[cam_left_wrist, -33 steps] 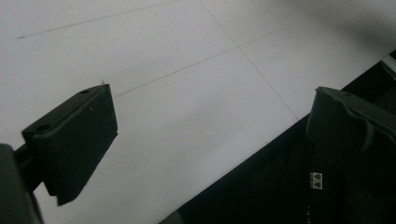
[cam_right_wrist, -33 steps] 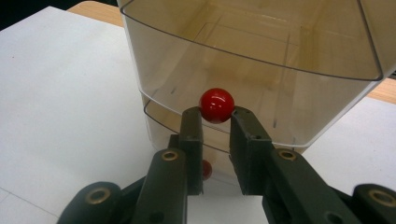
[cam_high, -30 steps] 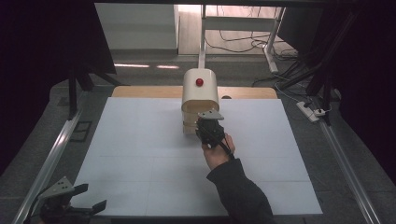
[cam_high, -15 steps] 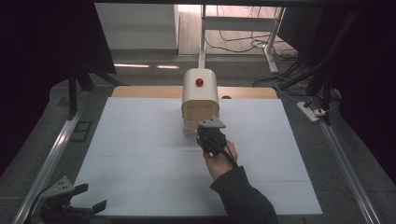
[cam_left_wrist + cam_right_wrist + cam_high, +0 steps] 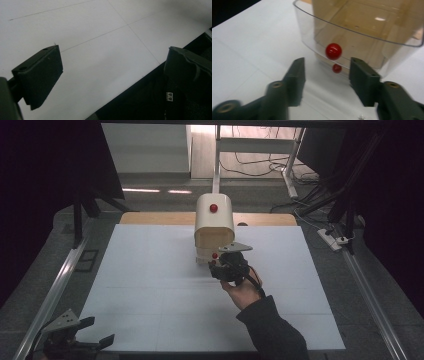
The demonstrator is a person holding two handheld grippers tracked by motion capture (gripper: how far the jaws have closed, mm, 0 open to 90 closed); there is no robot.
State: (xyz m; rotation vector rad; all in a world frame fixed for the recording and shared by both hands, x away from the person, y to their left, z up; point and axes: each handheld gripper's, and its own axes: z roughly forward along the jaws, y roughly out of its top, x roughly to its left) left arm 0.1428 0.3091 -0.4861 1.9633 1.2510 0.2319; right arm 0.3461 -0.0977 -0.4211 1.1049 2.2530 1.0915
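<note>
The right gripper (image 5: 325, 72) stood half spread, its jaws having just been opening, with nothing pinched between the black pads. Dead ahead of the gap, just beyond the tips, sat the red knob (image 5: 333, 51), a small glossy ball on the front of a clear plastic drawer (image 5: 367, 42). A second, smaller red spot (image 5: 336, 68) hung just below the knob, likely its reflection, though that was hard to tell. The drawer front curved round like a bowed window, smooth and see-through, its long side running across the gripper's line. It stuck out of a cream, round-topped box (image 5: 214, 222) with another red knob (image 5: 213, 208) on its rounded top. In the high view the right gripper (image 5: 220, 265) hovered close in front of that drawer, on the near side, over the matte white table sheet (image 5: 150, 285). The left gripper (image 5: 87, 335) lay well apart at the near left corner, jaws wide and empty above the sheet's edge. So the right was far the nearer hand; judging by that, any push or pull would go straight forward along its own axis.
</note>
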